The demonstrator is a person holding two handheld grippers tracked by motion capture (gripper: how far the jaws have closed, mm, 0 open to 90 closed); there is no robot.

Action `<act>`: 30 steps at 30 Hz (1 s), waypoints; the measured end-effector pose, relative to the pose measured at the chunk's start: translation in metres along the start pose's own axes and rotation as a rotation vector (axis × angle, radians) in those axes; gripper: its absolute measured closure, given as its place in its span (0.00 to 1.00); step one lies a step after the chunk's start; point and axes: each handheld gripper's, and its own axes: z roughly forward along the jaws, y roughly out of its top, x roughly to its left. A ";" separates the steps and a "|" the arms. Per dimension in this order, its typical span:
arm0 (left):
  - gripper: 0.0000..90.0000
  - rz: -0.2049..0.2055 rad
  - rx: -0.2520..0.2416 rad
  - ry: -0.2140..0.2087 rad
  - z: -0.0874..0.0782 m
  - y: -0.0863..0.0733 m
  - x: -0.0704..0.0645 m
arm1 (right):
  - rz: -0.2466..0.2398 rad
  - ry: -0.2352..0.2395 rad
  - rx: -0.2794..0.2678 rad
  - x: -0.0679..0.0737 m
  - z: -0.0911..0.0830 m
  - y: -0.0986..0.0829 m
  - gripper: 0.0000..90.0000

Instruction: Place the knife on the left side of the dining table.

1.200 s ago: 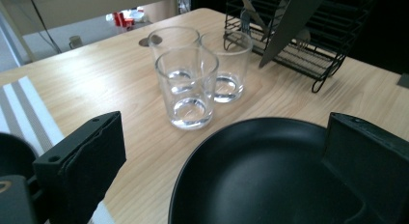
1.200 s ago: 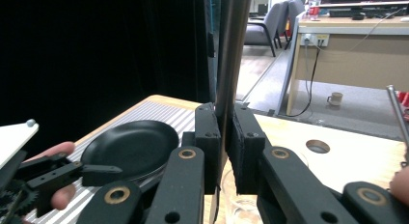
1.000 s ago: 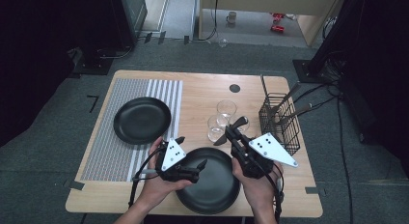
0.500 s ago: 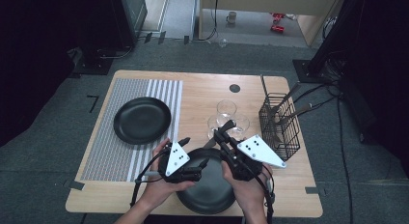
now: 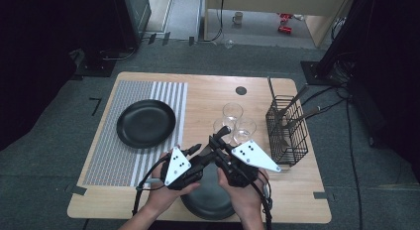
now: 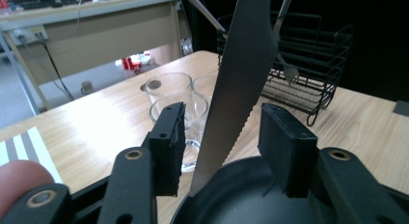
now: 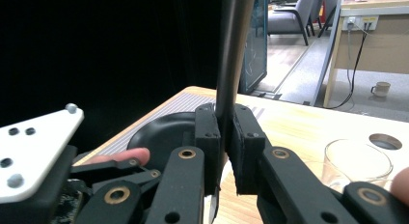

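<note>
A serrated table knife (image 6: 236, 89) stands nearly upright, tip down, over the near black plate (image 5: 208, 205). My right gripper (image 7: 224, 132) is shut on the knife (image 7: 231, 50), which rises out of its jaws. My left gripper (image 6: 224, 147) is open, its jaws on either side of the blade with a gap on both sides. In the high view both grippers sit close together above the near plate, the left gripper (image 5: 198, 153) pointing right and the right gripper (image 5: 220, 133) pointing up and left.
A second black plate (image 5: 146, 123) lies on a striped mat (image 5: 114, 160) at the left. Three glasses (image 5: 233, 113) stand just beyond the grippers. A black wire basket (image 5: 287, 133) with cutlery stands at the right. A round hole (image 5: 241, 90) marks the far tabletop.
The right gripper has swung left toward the left gripper, bringing the knife between the left gripper's open jaws. The left hand has barely shifted.
</note>
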 end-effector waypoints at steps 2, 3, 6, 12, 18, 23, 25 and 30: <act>0.64 0.007 0.011 0.014 0.001 -0.001 -0.001 | 0.001 0.001 0.001 0.002 0.001 0.000 0.93; 0.67 0.014 0.019 0.028 0.003 -0.002 -0.003 | 0.002 0.004 0.001 0.004 0.001 0.000 0.93; 0.71 0.023 0.025 0.044 0.004 -0.002 -0.004 | 0.003 0.005 0.002 0.006 0.002 -0.001 0.93; 0.80 0.045 0.029 0.083 0.003 -0.004 -0.005 | 0.022 -0.008 -0.005 0.011 0.005 -0.004 0.93; 0.83 0.076 0.010 0.063 0.002 -0.006 -0.008 | 0.025 -0.002 -0.010 0.010 0.005 -0.004 0.93; 0.85 0.066 -0.008 0.000 0.001 -0.007 -0.006 | 0.027 0.007 -0.010 0.005 0.003 -0.003 0.92; 0.85 0.059 -0.012 -0.027 0.001 -0.007 -0.005 | 0.027 0.008 -0.008 0.004 0.003 -0.003 0.92; 0.99 0.039 -0.016 -0.056 0.001 -0.009 -0.003 | 0.026 0.022 -0.006 0.002 0.004 -0.004 0.89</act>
